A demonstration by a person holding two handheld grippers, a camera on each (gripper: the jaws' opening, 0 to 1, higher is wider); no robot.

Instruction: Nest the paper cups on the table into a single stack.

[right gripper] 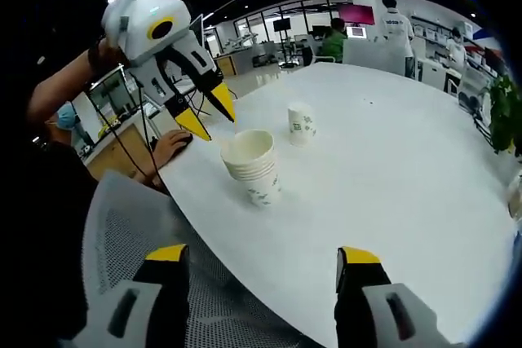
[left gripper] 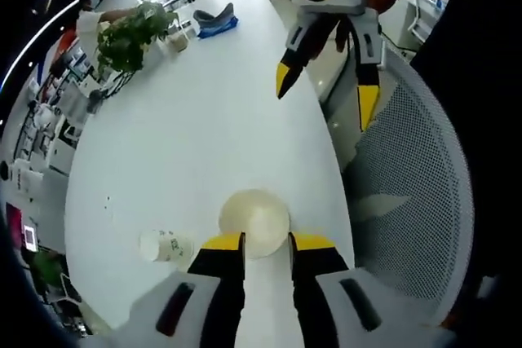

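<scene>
A stack of nested paper cups (right gripper: 254, 165) stands upright near the table's curved edge; from above its open mouth (left gripper: 254, 222) lies just beyond my left gripper's tips. One single cup (right gripper: 301, 124) stands upside down a short way behind the stack, and it appears beside the stack (left gripper: 163, 246) in the left gripper view. My left gripper (left gripper: 267, 242) hovers above the stack, open and holding nothing; in the right gripper view it (right gripper: 210, 116) hangs up-left of the stack's rim. My right gripper (right gripper: 263, 256) is wide open and empty, off the table edge (left gripper: 325, 94).
The white table (left gripper: 196, 128) stretches far back. A potted plant (left gripper: 130, 34) and a blue object (left gripper: 216, 22) sit at its far end. A grey mesh chair (left gripper: 416, 193) stands by the near edge. A person's hand (right gripper: 170, 146) rests beside the table; people stand in the background.
</scene>
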